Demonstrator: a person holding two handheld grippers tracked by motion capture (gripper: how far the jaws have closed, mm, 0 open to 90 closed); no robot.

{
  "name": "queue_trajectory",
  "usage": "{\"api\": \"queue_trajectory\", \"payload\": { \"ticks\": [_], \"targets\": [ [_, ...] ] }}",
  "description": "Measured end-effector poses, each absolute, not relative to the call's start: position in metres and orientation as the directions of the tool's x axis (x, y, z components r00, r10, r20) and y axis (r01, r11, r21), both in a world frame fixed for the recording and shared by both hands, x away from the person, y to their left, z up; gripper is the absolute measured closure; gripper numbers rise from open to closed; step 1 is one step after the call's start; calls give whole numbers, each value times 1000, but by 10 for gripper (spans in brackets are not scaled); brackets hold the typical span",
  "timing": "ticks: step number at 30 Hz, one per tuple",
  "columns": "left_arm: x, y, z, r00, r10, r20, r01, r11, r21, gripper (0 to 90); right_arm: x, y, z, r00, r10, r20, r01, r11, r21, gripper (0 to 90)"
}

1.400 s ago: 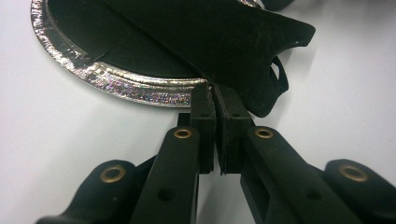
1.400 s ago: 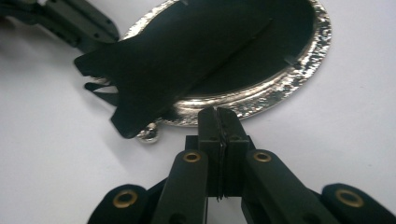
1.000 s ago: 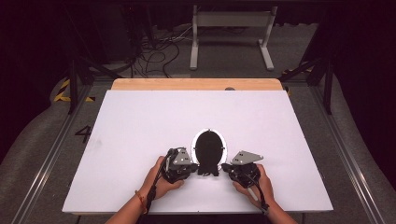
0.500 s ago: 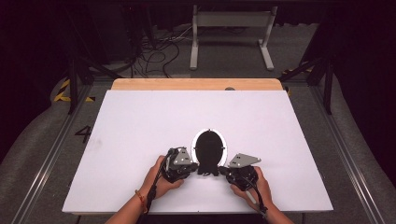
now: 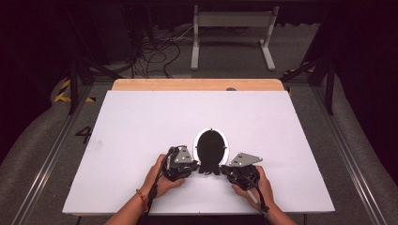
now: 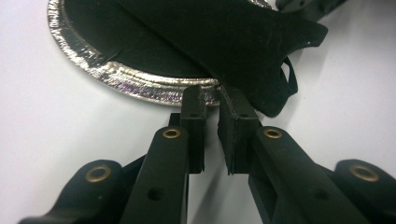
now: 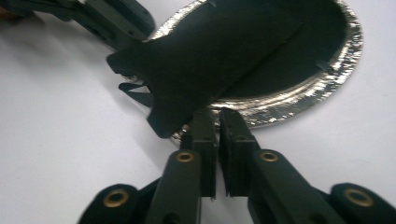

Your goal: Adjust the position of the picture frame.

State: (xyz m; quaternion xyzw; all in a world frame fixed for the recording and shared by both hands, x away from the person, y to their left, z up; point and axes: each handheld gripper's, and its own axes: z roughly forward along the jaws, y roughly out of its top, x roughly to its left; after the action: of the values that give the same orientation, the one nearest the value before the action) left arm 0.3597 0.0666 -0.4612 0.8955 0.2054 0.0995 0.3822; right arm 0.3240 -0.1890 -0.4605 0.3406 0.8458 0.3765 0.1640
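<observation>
1. Centrally, near the front edge of a white table (image 5: 141, 122), lies an oval silver-rimmed tray (image 5: 211, 146) with a dark inside; this tray is the landmark for everything below.
2. A piece of black cloth (image 5: 209, 161) lies over the tray's inside and spills past its near rim onto the table, toward the person.
3. The left gripper (image 5: 190, 165) sits just beside the tray's near-left rim, held in the person's left hand (image 5: 162, 180).
4. In the left gripper view, its jaws stand a narrow slit apart, tips at the tray's foil rim (image 6: 140, 81) and at the edge of the cloth (image 6: 243, 42). They have just been opening slightly; nothing is pinched between the pads.
5. The right gripper (image 5: 226, 169) sits just beside the tray's near-right rim, held in the right hand (image 5: 256, 185).
6. In the right gripper view, its jaws also show a thin gap, tips under the cloth's overhanging edge (image 7: 196, 70) at the tray rim (image 7: 299, 98). They too have just been opening; the pads grip nothing.
</observation>
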Motion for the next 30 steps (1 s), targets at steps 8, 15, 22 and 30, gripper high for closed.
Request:
{"api": "queue_trajectory", "payload": {
  "ticks": [8, 15, 22, 30],
  "targets": [
    [348, 96, -440, 891, 449, 74, 229, -584, 779, 746, 321, -212, -442, -739, 673, -37, 402, 484, 778, 829],
    [344, 121, -427, 865, 490, 106, 218, -558, 801, 572, 322, -228, -426, -740, 673, -10, 402, 453, 796, 801],
    [323, 151, -434, 841, 525, 128, 236, -570, 787, 392, 322, -230, -425, -757, 654, 6, 408, 464, 786, 787],
    [301, 188, -453, 815, 569, 109, 282, -555, 782, 273, 320, -225, -428, -777, 630, 18, 409, 482, 775, 791]
  ]
}}
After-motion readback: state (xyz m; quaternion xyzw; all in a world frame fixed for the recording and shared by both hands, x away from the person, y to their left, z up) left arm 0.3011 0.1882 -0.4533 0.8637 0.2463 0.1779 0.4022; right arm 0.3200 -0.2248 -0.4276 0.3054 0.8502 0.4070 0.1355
